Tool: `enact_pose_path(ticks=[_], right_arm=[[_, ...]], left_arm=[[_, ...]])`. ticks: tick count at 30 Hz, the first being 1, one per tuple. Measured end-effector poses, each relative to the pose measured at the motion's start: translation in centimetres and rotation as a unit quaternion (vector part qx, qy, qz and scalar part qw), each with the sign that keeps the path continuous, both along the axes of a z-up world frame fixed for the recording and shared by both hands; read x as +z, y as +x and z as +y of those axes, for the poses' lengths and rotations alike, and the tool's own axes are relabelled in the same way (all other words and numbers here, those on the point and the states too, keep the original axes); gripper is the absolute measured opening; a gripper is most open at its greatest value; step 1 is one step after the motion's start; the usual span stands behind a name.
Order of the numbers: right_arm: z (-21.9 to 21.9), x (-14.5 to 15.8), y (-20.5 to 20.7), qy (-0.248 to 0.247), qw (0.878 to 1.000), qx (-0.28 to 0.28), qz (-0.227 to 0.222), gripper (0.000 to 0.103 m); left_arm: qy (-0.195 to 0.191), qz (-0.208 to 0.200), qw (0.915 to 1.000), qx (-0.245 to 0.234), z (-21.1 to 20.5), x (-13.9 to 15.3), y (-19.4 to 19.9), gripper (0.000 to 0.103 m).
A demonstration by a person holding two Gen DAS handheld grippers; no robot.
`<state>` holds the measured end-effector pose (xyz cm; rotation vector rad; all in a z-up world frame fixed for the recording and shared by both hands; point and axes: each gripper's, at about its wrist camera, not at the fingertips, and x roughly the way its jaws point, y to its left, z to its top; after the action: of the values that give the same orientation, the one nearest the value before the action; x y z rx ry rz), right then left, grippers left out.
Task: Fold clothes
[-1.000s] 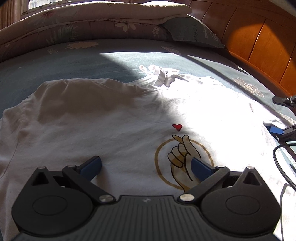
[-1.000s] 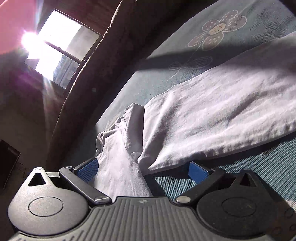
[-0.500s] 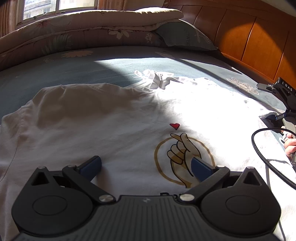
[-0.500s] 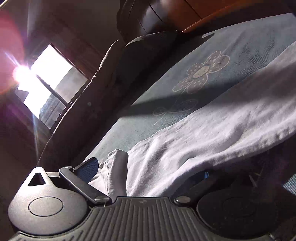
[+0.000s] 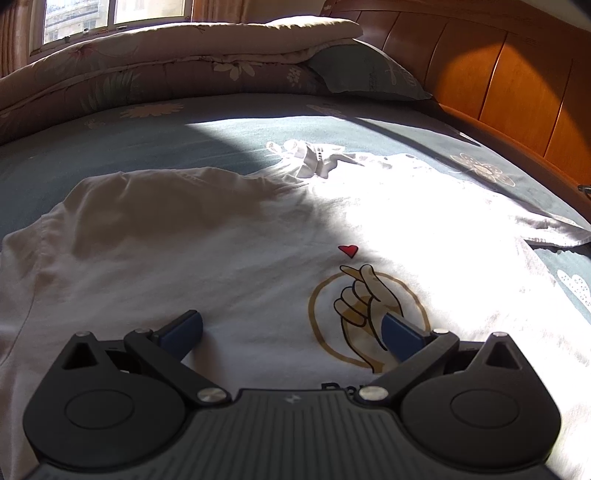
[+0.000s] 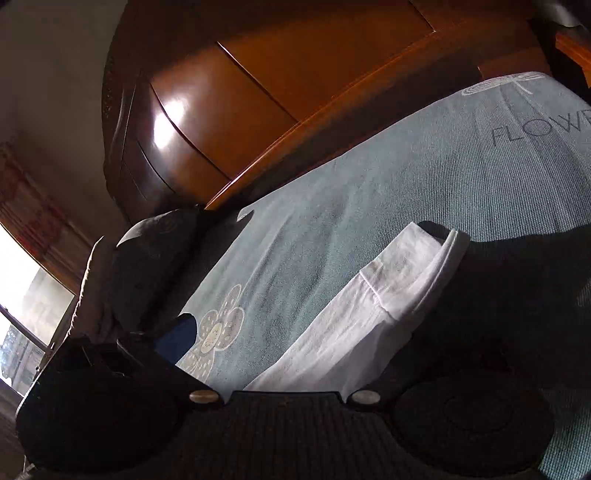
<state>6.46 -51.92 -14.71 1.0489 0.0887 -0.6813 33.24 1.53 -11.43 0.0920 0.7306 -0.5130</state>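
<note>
- Sunlit bedroom, seen from my two wrist cameras: a blue-grey bedsheet (image 5: 192,147) with flower prints covers the bed, half in shadow, half in hard glare.
- Far left in my left view, a window (image 5: 114,14) sits above a rolled floral quilt (image 5: 166,62); a pillow (image 5: 369,74) lies to its right, against the orange wooden headboard (image 5: 517,92).
- White T-shirt (image 5: 184,258) lies spread flat across the sheet, printed side up, with a red heart (image 5: 348,250) above a finger-heart drawing (image 5: 365,306).
- My left gripper (image 5: 291,330) hangs over the shirt's lower part, its blue fingers (image 5: 183,330) spread wide, gripping nothing; the right finger covers part of the drawing.
- My right gripper (image 6: 295,350) points along the shirt's sleeve (image 6: 384,306), which runs between the fingers; one blue finger (image 6: 177,341) shows at left, the other is lost in deep shadow, so I cannot tell its state.
</note>
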Motion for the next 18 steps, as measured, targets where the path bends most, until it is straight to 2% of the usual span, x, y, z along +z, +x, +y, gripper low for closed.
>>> enact_pose_path(ticks=[3, 6, 8, 10, 13, 18], right_arm=[[-1.1, -0.5, -1.4, 0.038, 0.998, 0.022, -0.035, 0.103], [1.1, -0.8, -0.5, 0.064, 0.993, 0.084, -0.049, 0.103], [3.4, -1.0, 0.8, 0.055, 0.991, 0.116, -0.044, 0.103], [4.9, -0.9, 2.4, 0.017, 0.991, 0.130, -0.016, 0.103], [4.7, -0.8, 3.7, -0.006, 0.994, 0.110, -0.009, 0.103], [1.3, -1.4, 2.6, 0.002, 0.994, 0.091, -0.062, 0.103]], left_arm=[[0.001, -0.002, 1.0000, 0.000, 0.0, 0.0, 0.0, 0.102], [0.003, -0.003, 1.0000, 0.000, 0.0, 0.0, -0.1, 0.102], [0.003, -0.004, 1.0000, 0.000, -0.1, 0.0, -0.2, 0.102], [0.001, -0.003, 1.0000, 0.000, 0.0, 0.0, -0.1, 0.102], [-0.002, -0.002, 1.0000, -0.001, 0.2, 0.0, -0.1, 0.102], [-0.002, -0.002, 1.0000, -0.003, 0.2, 0.1, -0.1, 0.102]])
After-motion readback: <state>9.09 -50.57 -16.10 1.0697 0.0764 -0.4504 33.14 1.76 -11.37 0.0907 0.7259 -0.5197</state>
